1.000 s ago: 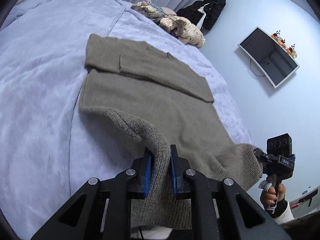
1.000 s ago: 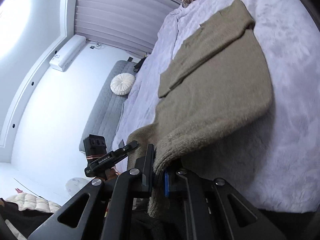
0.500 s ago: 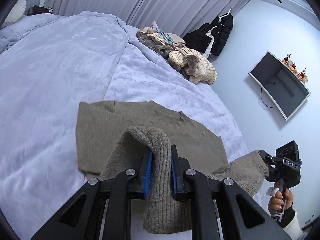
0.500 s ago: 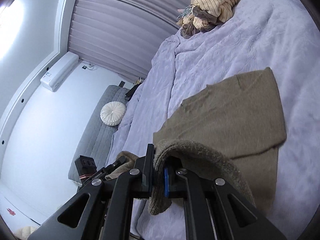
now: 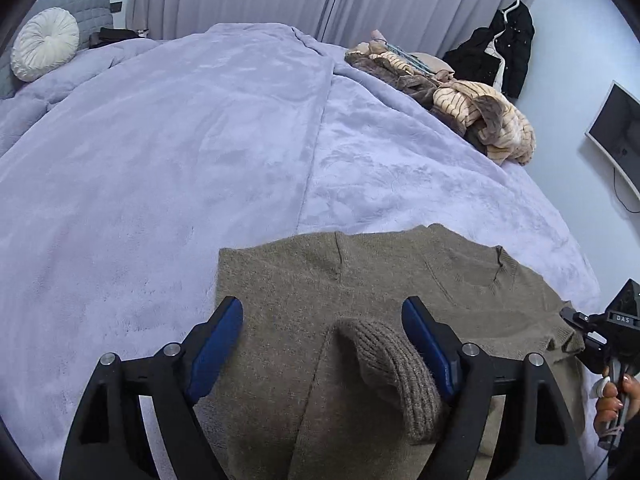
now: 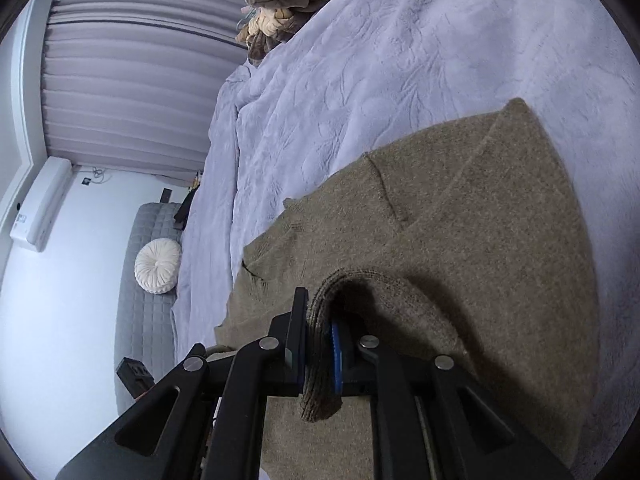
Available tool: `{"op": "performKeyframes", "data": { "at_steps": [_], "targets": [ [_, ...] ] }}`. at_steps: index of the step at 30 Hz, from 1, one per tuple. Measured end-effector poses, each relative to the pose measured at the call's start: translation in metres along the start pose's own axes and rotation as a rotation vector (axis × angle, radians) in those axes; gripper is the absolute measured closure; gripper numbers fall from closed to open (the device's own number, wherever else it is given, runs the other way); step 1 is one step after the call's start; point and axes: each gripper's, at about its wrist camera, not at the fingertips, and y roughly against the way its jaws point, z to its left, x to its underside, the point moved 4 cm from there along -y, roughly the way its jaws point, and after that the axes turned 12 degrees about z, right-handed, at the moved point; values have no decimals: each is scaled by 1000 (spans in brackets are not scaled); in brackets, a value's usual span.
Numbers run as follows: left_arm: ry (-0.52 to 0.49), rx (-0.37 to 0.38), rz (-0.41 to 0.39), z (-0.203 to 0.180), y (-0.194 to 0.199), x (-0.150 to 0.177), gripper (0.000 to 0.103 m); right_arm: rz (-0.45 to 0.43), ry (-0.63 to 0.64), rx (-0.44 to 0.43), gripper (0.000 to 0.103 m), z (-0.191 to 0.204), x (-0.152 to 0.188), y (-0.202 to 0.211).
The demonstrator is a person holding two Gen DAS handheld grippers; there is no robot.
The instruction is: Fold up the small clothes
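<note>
olive-brown knitted sweater [image 5: 360, 280]: lying folded on the lilac plush bedspread [image 5: 180, 140] | left gripper [image 5: 322, 338]: jaws just opened wide, ribbed hem [image 5: 394, 368] loose between them, leaning on the right pad | right gripper [image 6: 318, 354]: clamped tight on the ribbed hem

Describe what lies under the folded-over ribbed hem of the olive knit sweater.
Under the ribbed hem lies the olive knit sweater, on the lilac plush blanket. Whatever lies between its layers is covered.

Sweater on the bed's near edge

The sweater [image 5: 360, 280] lies folded on the bed [image 5: 180, 160] by its near edge; a clothes heap [image 5: 460, 96] sits at the far right edge, a cushion [image 5: 44, 48] beyond the far left corner.
</note>
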Motion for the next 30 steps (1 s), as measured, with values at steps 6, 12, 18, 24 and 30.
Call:
{"op": "performKeyframes", "data": {
  "at_steps": [6, 12, 18, 24, 30],
  "targets": [
    [-10, 27, -45, 11, 23, -8, 21, -101, -30, -26, 36, -5, -14, 31],
    [-40, 13, -2, 16, 18, 5, 21, -69, 126, 171, 35, 8, -14, 46],
    [-63, 76, 103, 1, -1, 34, 21, 24, 245, 280, 35, 21, -20, 5],
    [-142, 34, 152, -14, -11, 58, 21, 44, 394, 558, 94, 42, -17, -25],
    [-135, 3, 156, -13, -16, 57, 32, -88, 435, 720, 94, 43, -31, -3]
  ]
}}
